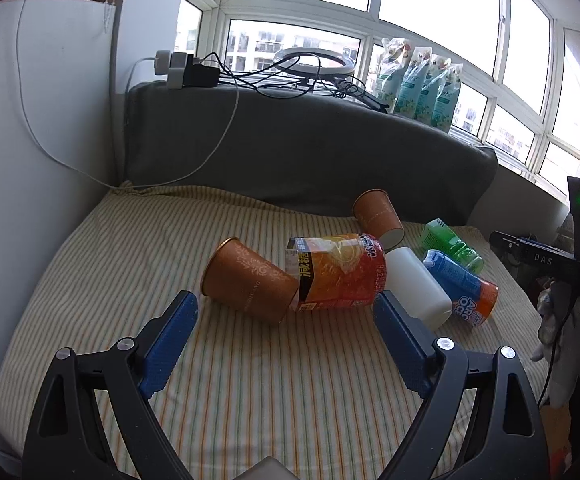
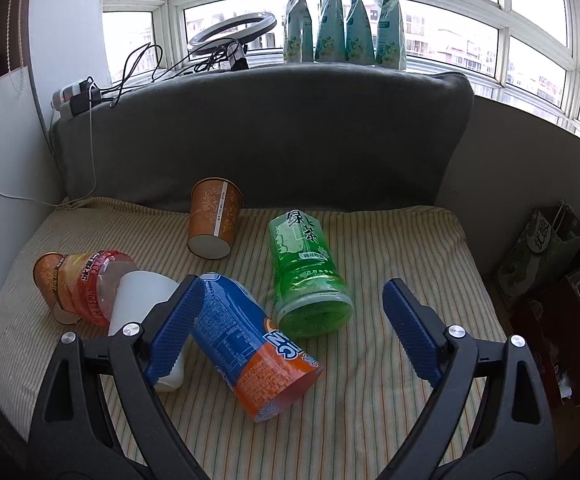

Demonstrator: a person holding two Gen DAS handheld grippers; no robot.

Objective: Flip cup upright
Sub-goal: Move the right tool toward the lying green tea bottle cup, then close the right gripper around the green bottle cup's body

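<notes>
Left gripper [image 1: 285, 308] spread wide, holding nothing. Right gripper [image 2: 294, 300] spread wide too, nothing held. Just past left fingers: brown cup [image 1: 245, 280] on its side on striped cushion [image 1: 129, 240], touching red cup [image 1: 338, 272]. White cup [image 1: 418, 288], blue cup [image 2: 245, 340], green cup [image 2: 306, 272] also lying down. Second brown cup [image 2: 213, 220] farther back, against grey backrest [image 2: 269, 132].

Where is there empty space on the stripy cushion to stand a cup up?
The striped cushion is bare on its right side, between the green bottle and the right edge. In the left view, the near-left stretch before the brown cup is bare too. The middle is crowded: red bottle, white cup and blue cup lie touching.
</notes>
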